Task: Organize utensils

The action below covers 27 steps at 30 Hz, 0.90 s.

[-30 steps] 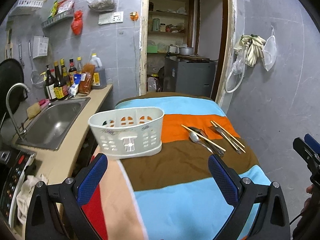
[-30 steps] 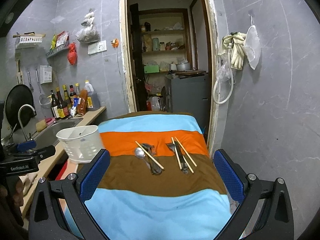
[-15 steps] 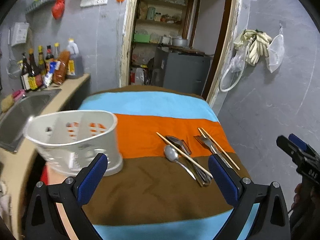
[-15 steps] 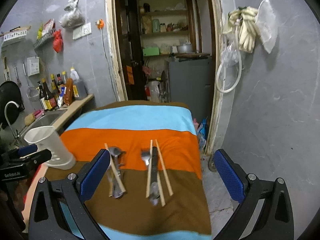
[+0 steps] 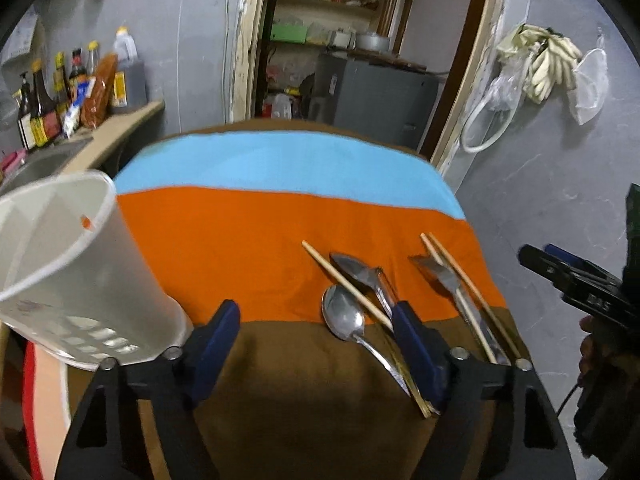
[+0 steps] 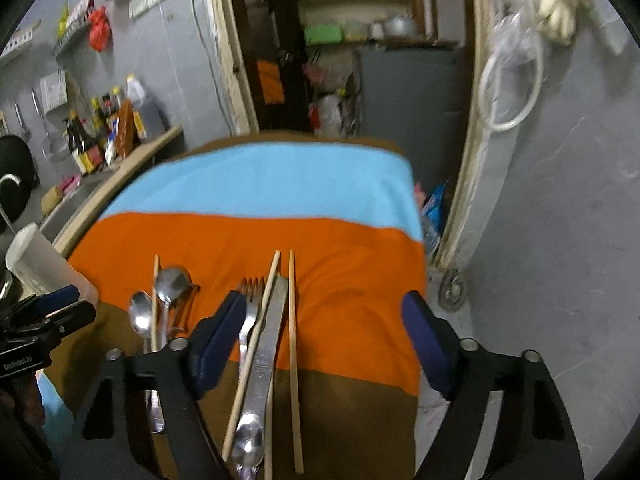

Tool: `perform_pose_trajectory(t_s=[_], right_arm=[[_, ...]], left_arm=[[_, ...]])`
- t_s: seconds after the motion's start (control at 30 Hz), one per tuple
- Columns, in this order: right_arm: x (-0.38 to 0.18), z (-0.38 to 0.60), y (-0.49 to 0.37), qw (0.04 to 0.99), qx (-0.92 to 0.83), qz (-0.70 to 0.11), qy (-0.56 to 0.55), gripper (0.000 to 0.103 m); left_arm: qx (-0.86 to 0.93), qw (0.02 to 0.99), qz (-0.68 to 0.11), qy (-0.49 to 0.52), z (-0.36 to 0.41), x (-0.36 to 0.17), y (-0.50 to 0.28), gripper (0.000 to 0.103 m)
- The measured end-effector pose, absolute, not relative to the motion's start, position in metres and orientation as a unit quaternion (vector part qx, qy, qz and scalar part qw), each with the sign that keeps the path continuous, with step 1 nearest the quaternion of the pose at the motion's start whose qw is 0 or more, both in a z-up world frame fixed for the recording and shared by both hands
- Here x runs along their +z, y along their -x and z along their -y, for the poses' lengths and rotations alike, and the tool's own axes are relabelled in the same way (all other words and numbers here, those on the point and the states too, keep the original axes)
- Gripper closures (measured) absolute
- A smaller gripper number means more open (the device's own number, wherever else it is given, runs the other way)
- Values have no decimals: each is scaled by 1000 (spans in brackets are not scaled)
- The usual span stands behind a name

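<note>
Both claws have dropped lower and closer to the striped cloth since a second ago, and the white caddy, which sat square ahead of the left claw then, now fills the left edge of that view. Left claw (image 5: pixel 316 344) hangs over the brown band of the striped cloth (image 5: pixel 256 240) with its jaws closing and only bare cloth between them — its right pad sits just over the handles of two spoons (image 5: pixel 346 318). A single chopstick (image 5: pixel 346 284) lies slantwise across those spoons. Further right a pair of chopsticks (image 5: pixel 460 276) lies along a fork and knife. White utensil caddy (image 5: pixel 76 264) stands at the left edge of the cloth, beside a counter with a sink and sauce bottles (image 5: pixel 44 112).

Right claw (image 6: pixel 324 344) is also closing, its pads not yet pressing on anything. Between its fingers lie the knife (image 6: pixel 268 344), the fork (image 6: pixel 250 304) and the two chopsticks, one slanted over the knife, one straight just to its right — all on the orange and brown bands. Left of that claw's left finger (image 6: pixel 218 340) the spoons and the lone chopstick lie together. At the left rim of this view the other claw appears, with a corner of the caddy behind it.
</note>
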State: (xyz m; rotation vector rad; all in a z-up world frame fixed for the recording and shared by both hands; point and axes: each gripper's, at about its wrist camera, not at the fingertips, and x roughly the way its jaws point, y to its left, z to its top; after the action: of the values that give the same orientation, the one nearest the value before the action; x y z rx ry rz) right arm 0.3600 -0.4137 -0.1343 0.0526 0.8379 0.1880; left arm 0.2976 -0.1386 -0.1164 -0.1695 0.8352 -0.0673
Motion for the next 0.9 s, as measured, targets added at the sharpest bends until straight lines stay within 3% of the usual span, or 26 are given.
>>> perform_pose_trajectory(t_s=[0.13,0.3,0.5,0.63,0.9], right_arm=[[-157,404,-375,894,112,-433,-22,48],[-181,393,-387,878,138,-458,-16,59],[-198,382,-398,862,151,-484,-3,77],[-201,378,-406,855,153,-495,5,79],[-203,361,-424,832,140,-535,48,80]], left_arm=[[-38,898,-428,96,141,-133,-311,48],[-44,888,-447,102,145,-151,-328,60],[-52,879,-460,114,147,-164,-343,62],[-56,873,-469,121,145,-167,-351,77],[-88,853,-494,143,146,-171,-360,91]])
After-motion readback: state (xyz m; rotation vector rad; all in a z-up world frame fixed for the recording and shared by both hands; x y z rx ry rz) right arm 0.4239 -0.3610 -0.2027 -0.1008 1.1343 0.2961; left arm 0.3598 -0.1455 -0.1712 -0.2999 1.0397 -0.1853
